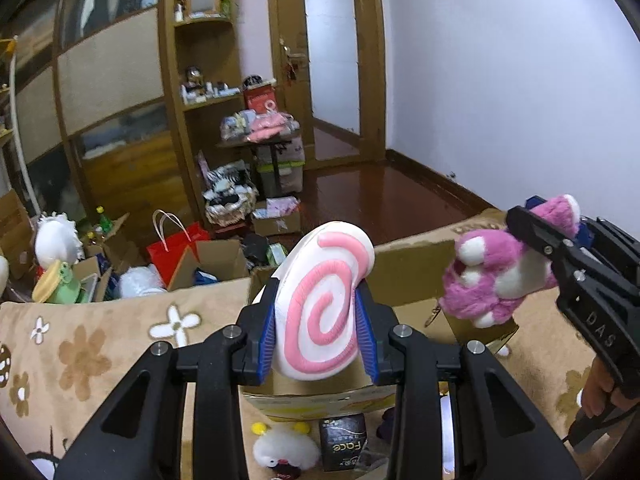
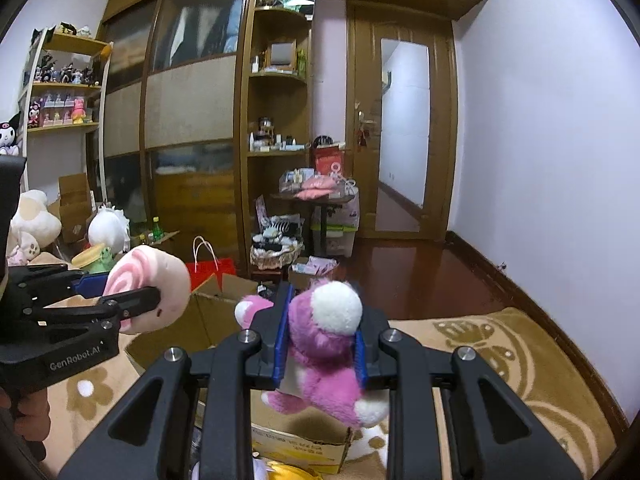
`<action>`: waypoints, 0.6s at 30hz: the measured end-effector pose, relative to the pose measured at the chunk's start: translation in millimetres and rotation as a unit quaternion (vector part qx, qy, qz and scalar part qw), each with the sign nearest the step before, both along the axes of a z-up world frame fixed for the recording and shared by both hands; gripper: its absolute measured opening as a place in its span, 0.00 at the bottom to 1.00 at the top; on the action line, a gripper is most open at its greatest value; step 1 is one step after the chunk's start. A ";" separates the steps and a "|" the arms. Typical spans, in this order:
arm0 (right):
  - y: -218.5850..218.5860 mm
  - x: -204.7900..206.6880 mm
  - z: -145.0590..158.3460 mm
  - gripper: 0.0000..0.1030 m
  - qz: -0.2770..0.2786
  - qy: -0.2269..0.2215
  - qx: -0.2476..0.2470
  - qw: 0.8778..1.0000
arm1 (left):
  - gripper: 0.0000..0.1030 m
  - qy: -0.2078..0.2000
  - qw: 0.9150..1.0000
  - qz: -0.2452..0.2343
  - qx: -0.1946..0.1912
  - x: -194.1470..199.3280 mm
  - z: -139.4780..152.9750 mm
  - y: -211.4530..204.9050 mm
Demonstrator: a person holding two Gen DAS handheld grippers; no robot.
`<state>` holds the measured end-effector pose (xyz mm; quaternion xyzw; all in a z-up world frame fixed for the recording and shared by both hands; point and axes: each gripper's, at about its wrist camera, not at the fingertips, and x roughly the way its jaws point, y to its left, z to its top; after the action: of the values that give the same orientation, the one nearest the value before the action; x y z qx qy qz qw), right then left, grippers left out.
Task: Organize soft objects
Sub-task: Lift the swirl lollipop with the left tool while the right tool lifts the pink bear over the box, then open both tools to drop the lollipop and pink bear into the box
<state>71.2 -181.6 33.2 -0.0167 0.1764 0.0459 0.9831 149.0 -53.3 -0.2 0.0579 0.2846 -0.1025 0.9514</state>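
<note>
My left gripper (image 1: 322, 320) is shut on a white plush disc with a pink spiral (image 1: 324, 308), held up above an open cardboard box (image 1: 412, 264). The disc also shows at the left of the right wrist view (image 2: 148, 288). My right gripper (image 2: 320, 336) is shut on a pink and white plush bear (image 2: 324, 352), held over the same box (image 2: 296, 446). The bear shows at the right of the left wrist view (image 1: 496, 276), clamped in the right gripper (image 1: 560, 248).
A beige flowered blanket (image 1: 100, 344) lies under the box. A white fluffy toy (image 1: 286, 446) and a dark "Face" carton (image 1: 344, 438) lie below the left gripper. Beyond are boxes, a red bag (image 1: 176, 246), plush toys (image 2: 108, 228), a wardrobe and a door (image 2: 404, 132).
</note>
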 end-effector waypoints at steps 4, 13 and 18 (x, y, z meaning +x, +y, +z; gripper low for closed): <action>1.3 11.2 -16.3 0.26 0.007 0.017 0.005 1.000 | 0.33 0.019 1.000 -0.003 -0.008 13.9 -14.8 -0.2; 1.5 25.3 -46.5 0.27 0.027 0.046 0.010 0.999 | 0.35 0.059 0.998 -0.004 -0.014 35.5 -40.3 6.6; -4.1 28.8 -55.2 0.28 0.037 0.063 0.025 0.997 | 0.40 0.082 0.996 0.007 -0.015 42.1 -53.1 12.2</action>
<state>100.0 -185.7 -22.0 0.0041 0.2365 0.0874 0.9677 191.1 -41.0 -53.2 0.0334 0.3609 -0.1047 0.9261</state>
